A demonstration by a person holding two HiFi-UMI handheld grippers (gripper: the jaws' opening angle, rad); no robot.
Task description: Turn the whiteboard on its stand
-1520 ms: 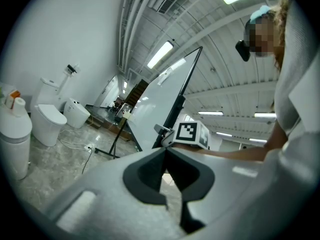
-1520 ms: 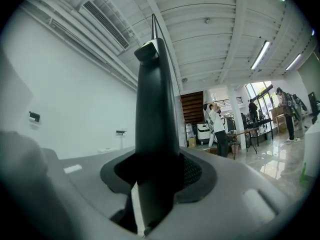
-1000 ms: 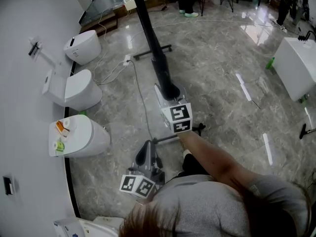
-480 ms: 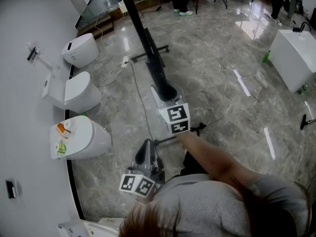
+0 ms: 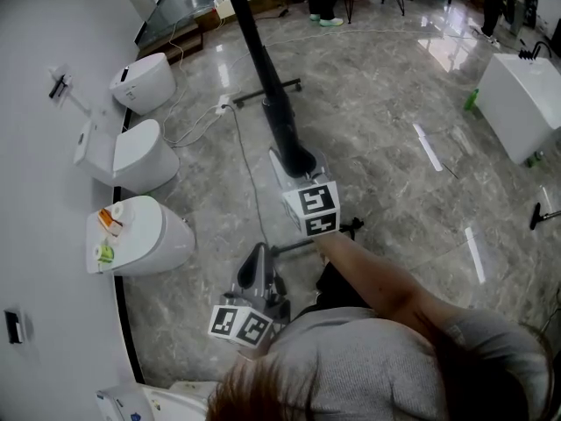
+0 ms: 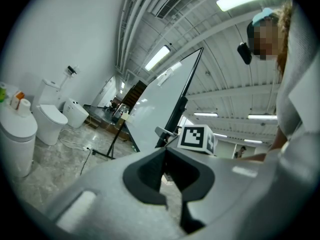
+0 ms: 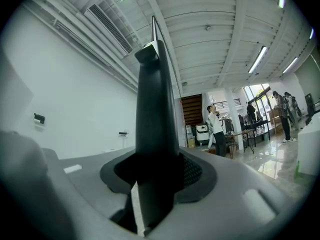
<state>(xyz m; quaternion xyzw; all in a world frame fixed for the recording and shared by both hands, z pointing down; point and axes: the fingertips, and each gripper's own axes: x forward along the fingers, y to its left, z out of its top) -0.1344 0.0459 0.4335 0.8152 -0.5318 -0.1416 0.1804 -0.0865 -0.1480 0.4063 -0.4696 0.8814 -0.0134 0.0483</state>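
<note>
From above, the whiteboard [image 5: 263, 68] shows as a long dark edge running from the top of the head view down to my right gripper [image 5: 296, 158]. That gripper is shut on the board's black frame [image 7: 155, 109], which rises upright between its jaws [image 7: 155, 184]. My left gripper [image 5: 257, 270] hangs lower, close to the person's body and apart from the board. Its jaws [image 6: 172, 171] stand a narrow gap apart with nothing between them. The board's white face [image 6: 160, 109] and the right gripper's marker cube [image 6: 196, 138] lie ahead of it.
Three white toilets [image 5: 145, 82] [image 5: 140, 156] [image 5: 145, 239] line the left wall, the nearest with small items on its lid. The stand's foot [image 5: 267, 95] and a cable [image 5: 250, 174] lie on the marble floor. A white unit [image 5: 526, 117] stands at right. People are far back.
The right gripper has shifted a little across the floor with the board's frame still in it. The left gripper has drifted slightly toward the lower left.
</note>
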